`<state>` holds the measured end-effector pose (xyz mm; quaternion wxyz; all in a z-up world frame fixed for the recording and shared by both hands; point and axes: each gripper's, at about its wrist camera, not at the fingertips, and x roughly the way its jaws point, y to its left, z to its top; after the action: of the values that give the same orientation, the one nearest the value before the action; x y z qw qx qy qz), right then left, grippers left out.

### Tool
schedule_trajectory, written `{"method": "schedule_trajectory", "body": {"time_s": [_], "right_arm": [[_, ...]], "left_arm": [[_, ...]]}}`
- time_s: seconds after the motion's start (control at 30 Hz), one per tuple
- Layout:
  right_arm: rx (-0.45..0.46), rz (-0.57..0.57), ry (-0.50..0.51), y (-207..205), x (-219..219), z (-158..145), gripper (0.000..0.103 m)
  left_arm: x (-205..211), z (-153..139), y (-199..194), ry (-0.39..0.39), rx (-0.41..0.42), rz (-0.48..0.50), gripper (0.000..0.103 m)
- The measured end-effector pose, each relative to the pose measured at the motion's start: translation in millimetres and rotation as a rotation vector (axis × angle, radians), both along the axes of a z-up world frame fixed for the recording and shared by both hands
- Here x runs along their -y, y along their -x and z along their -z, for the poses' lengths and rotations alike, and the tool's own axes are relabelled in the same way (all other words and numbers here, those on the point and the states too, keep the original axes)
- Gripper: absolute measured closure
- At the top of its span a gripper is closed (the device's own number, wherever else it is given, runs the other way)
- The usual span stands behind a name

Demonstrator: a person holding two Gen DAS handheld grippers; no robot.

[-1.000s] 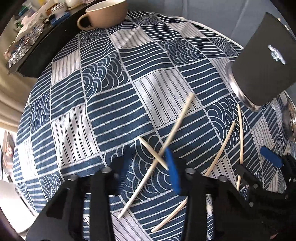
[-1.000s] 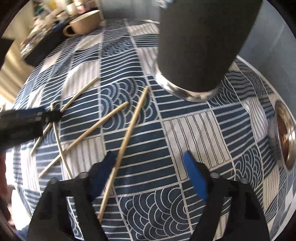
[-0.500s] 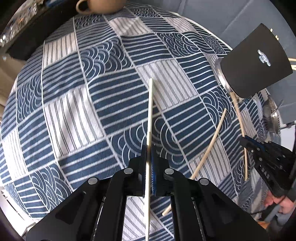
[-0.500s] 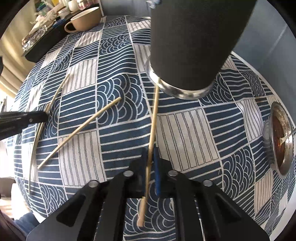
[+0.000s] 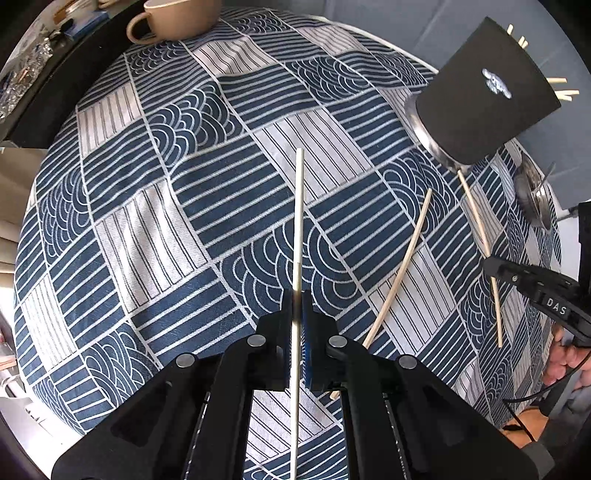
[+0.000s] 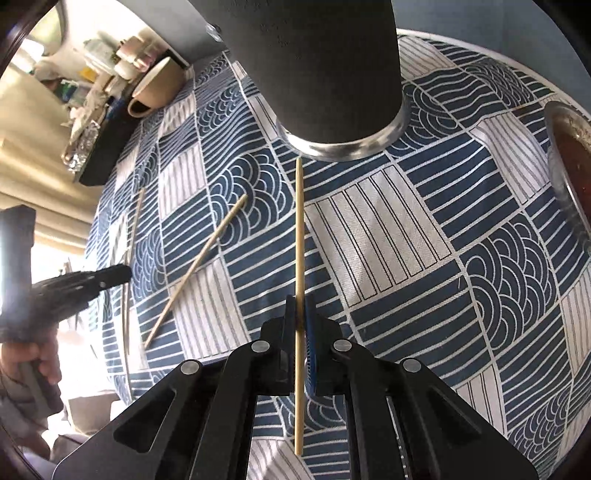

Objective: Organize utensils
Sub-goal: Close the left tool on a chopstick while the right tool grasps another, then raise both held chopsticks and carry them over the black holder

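Note:
My left gripper [image 5: 297, 314] is shut on a pale chopstick [image 5: 299, 221] and holds it above the patterned tablecloth, pointing forward. My right gripper [image 6: 301, 317] is shut on a tan chopstick [image 6: 299, 229] whose tip points at the base of the black utensil holder [image 6: 325, 66]. The holder also shows in the left wrist view [image 5: 480, 96], far right, with several chopstick tips sticking out of it. A loose chopstick [image 5: 402, 266] lies on the cloth between the grippers; it also shows in the right wrist view [image 6: 199, 262]. The right gripper shows in the left wrist view [image 5: 491, 264].
A beige mug [image 5: 177, 18] stands at the far edge of the table. A metal bowl [image 6: 569, 155] with a utensil sits at the right. A black tray [image 6: 96, 147] with clutter lies beyond the table's far left. The blue-and-white tablecloth [image 5: 184, 184] covers the round table.
Both grippers closed on a chopstick each and lifted them off the cloth. The right gripper has tilted and risen further toward the holder.

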<state>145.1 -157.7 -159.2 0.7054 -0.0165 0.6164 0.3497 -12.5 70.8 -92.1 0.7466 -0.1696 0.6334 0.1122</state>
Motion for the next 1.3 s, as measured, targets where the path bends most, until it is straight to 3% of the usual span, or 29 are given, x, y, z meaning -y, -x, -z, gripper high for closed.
{"method": "schedule_trajectory", "body": {"time_s": [0.63, 0.73, 0.9, 1.03, 1.17, 1.2, 1.3], "right_arm": [[-0.03, 0.035, 0.005, 17.0, 8.0, 1.0, 0.098], [-0.028, 0.033, 0.015, 19.5, 6.8, 2.0, 0.098], [-0.029, 0.014, 0.027, 24.2, 2.8, 4.5, 0.098], [-0.027, 0.016, 0.024, 24.9, 3.0, 3.9, 0.098], [-0.026, 0.023, 0.016, 24.3, 4.2, 4.0, 0.098], [-0.025, 0.022, 0.017, 24.5, 4.1, 4.2, 0.098], [-0.028, 0.016, 0.004, 25.7, 3.7, 3.4, 0.098]], "left_arm": [[3.5, 19.6, -19.8, -0.012, -0.038, 0.071, 0.098], [12.4, 15.6, -20.8, -0.026, -0.024, 0.106, 0.085], [26.3, 20.8, -25.3, -0.031, -0.031, 0.146, 0.085], [36.5, 27.2, -29.3, -0.088, -0.055, 0.174, 0.085], [51.5, 31.9, -31.3, -0.163, -0.057, 0.241, 0.087], [52.6, 33.2, -31.5, -0.137, -0.047, 0.243, 0.097], [54.1, 36.3, -33.6, -0.106, -0.051, 0.224, 0.098]]}}
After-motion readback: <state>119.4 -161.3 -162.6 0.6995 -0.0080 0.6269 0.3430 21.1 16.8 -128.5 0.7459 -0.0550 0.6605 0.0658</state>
